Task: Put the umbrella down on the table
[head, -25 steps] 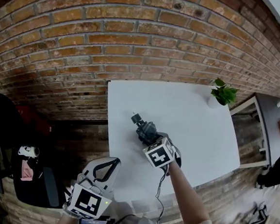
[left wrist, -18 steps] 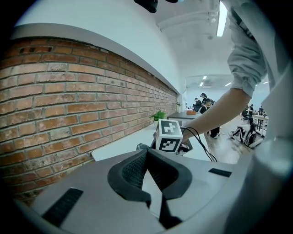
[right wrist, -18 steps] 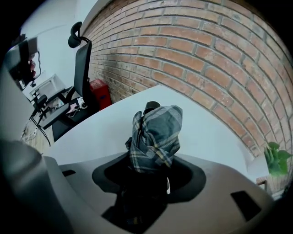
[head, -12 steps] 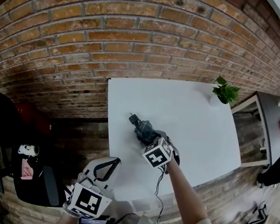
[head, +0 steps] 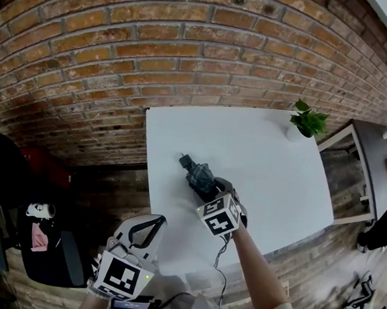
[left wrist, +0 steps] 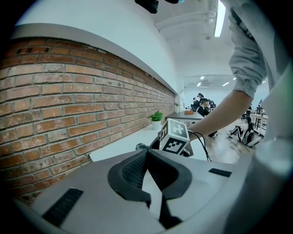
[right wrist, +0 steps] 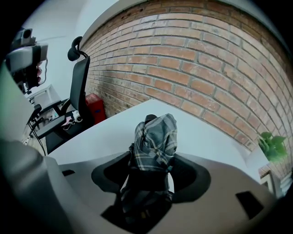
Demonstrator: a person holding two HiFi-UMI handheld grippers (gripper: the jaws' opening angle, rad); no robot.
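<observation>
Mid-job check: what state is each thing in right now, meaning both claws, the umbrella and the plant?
Right claw: shut on the umbrella.
Left claw: shut, empty.
Umbrella: folded, gripped, out over the table; contact unclear.
Potted plant: upright at the table's far right corner.

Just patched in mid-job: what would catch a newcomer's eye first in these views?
First, the folded plaid umbrella clamped in the right gripper, held over the left part of the white table. Behind the table runs a red brick wall, and a small potted plant stands at the table's far right corner. The left gripper is shut on nothing, low and off the table's near edge.
</observation>
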